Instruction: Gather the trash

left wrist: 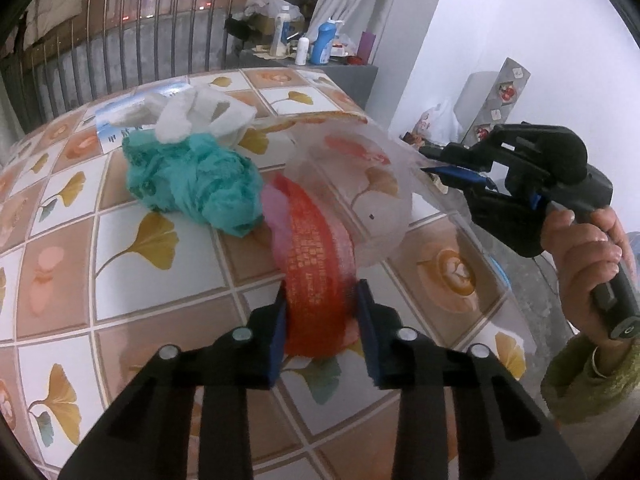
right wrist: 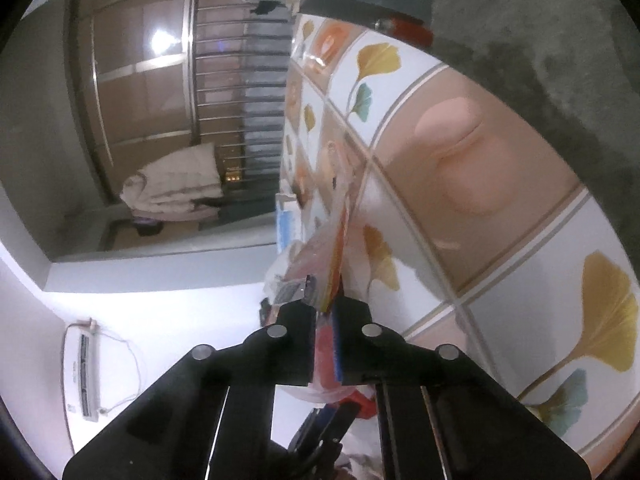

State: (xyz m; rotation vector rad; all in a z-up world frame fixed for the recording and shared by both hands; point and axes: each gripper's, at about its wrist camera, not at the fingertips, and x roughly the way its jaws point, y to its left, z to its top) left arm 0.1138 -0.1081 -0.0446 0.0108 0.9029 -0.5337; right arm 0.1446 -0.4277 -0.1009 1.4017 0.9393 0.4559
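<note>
The left gripper (left wrist: 322, 312) is clamped on the red end of a clear plastic bag (left wrist: 352, 184) lying on the tiled tabletop (left wrist: 132, 240) — the far edge is pinched by the right gripper (left wrist: 430, 160). Beyond, crumpled teal paper (left wrist: 192, 184) is seen.

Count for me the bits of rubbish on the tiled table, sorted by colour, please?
Clear plastic bag with red print, pinched by both grippers: 1
Teal crumpled bag: 1
White crumpled tissue: 1
Total: 3
</note>
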